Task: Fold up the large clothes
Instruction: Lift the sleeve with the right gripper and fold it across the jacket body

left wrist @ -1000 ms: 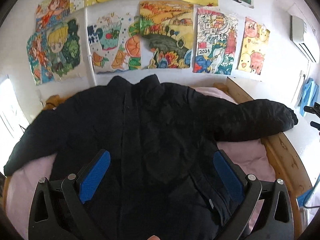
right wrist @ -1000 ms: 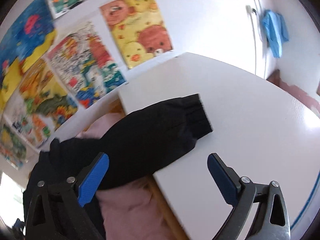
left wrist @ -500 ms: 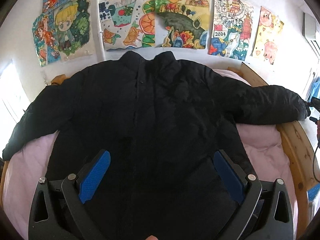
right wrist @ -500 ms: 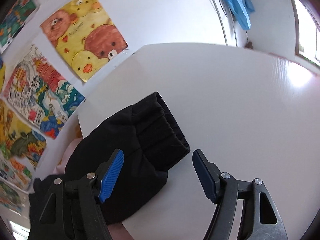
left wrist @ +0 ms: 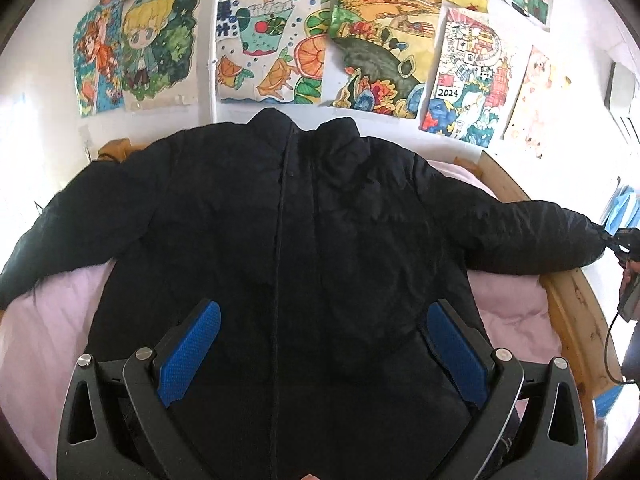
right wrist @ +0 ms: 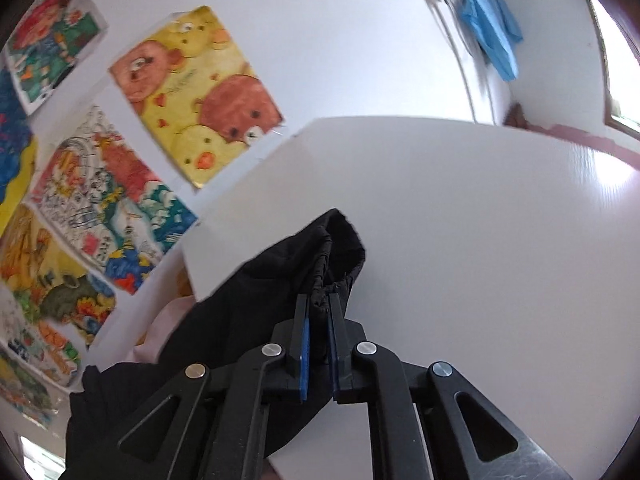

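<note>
A large black puffer jacket lies face up on a pink bed sheet, collar toward the wall, both sleeves spread out. My left gripper hangs open above the jacket's lower front, empty. My right gripper is shut on the cuff of the jacket's right-hand sleeve, lifting it a little over a white table top. The same gripper shows at the far right of the left wrist view, at the sleeve's end.
A wooden bed frame runs along the right side of the bed. Colourful drawings cover the wall behind. A blue cloth hangs on the wall past the white table. A cable dangles at right.
My right gripper closed its wide-open jaws onto the sleeve cuff and raised it slightly. My left gripper's view shifted a little over the jacket; it stays open.
</note>
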`<state>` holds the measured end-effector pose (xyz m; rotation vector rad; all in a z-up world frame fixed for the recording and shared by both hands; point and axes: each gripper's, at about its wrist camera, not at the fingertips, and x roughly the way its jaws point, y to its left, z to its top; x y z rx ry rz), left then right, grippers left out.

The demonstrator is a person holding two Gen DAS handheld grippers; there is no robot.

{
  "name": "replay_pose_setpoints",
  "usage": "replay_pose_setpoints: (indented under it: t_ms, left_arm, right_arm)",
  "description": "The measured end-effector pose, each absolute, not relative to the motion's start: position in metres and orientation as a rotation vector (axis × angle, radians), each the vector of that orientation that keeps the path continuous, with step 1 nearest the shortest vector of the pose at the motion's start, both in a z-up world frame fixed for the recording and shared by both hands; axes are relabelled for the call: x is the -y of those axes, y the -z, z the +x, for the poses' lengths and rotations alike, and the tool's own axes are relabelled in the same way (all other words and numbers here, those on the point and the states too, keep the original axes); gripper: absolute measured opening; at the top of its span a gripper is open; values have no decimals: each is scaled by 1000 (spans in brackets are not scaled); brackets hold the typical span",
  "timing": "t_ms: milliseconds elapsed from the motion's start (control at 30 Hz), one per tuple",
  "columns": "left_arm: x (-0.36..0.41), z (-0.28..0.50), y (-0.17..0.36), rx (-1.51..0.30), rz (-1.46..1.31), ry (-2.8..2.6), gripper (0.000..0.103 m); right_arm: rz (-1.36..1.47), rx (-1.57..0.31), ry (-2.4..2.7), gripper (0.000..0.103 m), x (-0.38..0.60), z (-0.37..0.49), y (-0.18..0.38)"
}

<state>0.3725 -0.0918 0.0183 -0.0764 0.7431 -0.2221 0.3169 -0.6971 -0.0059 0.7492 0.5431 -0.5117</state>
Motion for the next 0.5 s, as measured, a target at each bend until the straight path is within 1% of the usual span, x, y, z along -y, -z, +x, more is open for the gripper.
replay_pose_setpoints:
  t_ms: [100, 267, 333, 500]
  left_arm:
    - [85, 374, -20, -756, -90, 224, 102]
    - [74, 378, -36, -755, -99, 243, 102]
    - [66, 377, -42, -719, -123, 249, 102]
    - [25, 361, -54, -698, -156, 261, 102]
  right_arm:
    - [697, -505, 475, 7, 684, 316, -16]
    - [535, -446, 325, 7, 625, 329, -76]
    - [463, -422, 238, 7, 588, 338, -105]
    - [362, -408, -3, 7, 489, 369, -160]
